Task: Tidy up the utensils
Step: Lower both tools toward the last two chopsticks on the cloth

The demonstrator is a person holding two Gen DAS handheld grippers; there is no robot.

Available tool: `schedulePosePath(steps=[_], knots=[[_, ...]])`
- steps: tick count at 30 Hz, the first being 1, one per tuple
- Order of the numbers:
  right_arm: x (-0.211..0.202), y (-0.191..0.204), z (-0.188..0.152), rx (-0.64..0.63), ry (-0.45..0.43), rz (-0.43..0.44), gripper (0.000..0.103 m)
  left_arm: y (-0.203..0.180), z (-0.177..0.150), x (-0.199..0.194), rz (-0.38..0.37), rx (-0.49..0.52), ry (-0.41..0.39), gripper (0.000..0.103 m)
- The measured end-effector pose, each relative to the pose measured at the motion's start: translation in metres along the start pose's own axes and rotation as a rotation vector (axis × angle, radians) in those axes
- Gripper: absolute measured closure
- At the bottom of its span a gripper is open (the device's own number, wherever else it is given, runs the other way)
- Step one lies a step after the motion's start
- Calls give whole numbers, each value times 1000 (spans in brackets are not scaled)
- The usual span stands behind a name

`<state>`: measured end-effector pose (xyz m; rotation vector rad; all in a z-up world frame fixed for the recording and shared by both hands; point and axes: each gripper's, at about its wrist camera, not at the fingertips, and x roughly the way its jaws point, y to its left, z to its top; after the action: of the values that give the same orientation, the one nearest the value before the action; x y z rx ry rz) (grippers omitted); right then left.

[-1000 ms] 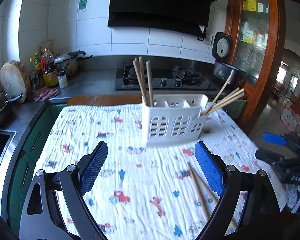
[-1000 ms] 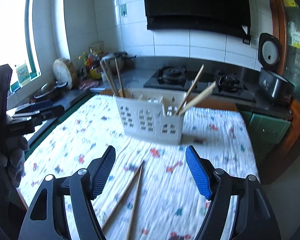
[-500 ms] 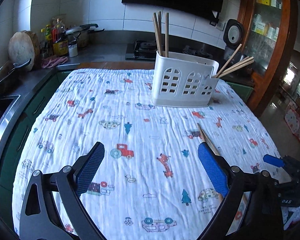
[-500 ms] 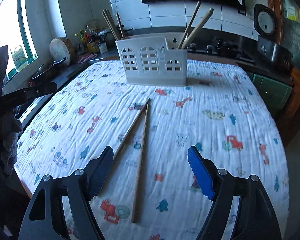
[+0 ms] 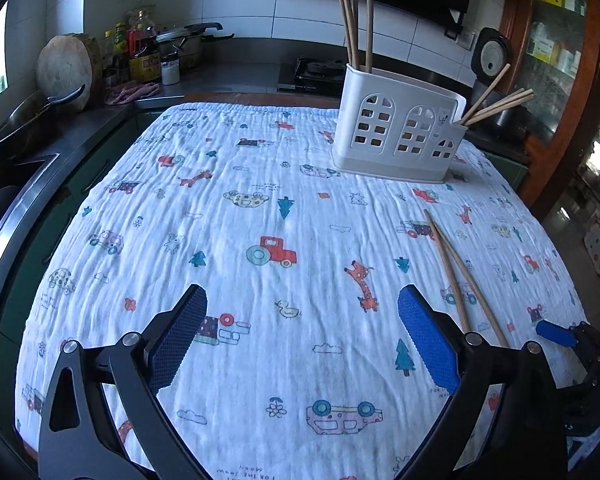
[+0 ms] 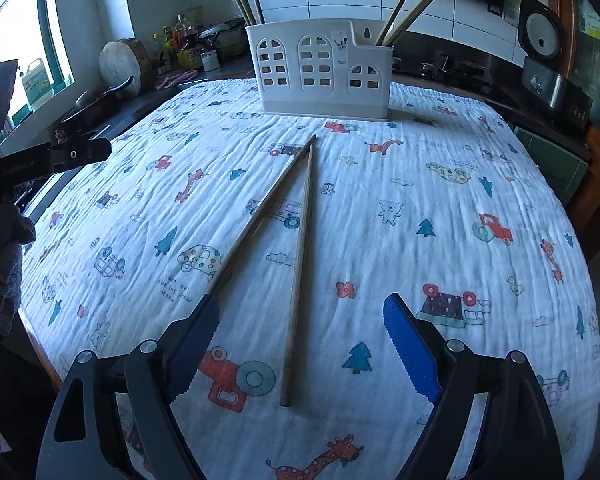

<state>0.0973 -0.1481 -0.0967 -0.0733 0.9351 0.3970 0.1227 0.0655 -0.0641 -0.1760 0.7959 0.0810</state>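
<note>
A white slotted utensil holder [image 5: 398, 136] is seen standing upright on a table covered by a printed cloth [image 5: 260, 208], in the upper right of centre in the left wrist view and at the upper centre in the right wrist view [image 6: 320, 70]. Upright chopsticks [image 5: 356, 28] are held in its left compartment, and slanted chopsticks [image 5: 496, 104] lean out of its right end. Two loose chopsticks [image 6: 296, 240] are laid flat on the cloth in a narrow V, with their far tips almost touching just in front of the holder and their near ends spread apart. In the right wrist view, the near end of one stick is located between the fingers of the right gripper [image 6: 300, 344], while the other stick runs to the left finger, where its end is hidden. The jaws of the right gripper are opening, and no pad is pressed on either stick. In the left wrist view, the loose pair [image 5: 456, 276] is found at the right of the frame, just beyond the right finger. The left gripper [image 5: 300, 336] is spread wide over bare cloth, with nothing between its fingers.
</note>
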Motion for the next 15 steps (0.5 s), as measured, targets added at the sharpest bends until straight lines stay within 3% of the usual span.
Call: schedulePosePath(steps=[9,15], knots=[[11,5,-3,14,33,27,56,7,-9,1,-1,-27,12,8],[17,4,1,29,35,29,72,11,-12,3,-4,-40,19,8]])
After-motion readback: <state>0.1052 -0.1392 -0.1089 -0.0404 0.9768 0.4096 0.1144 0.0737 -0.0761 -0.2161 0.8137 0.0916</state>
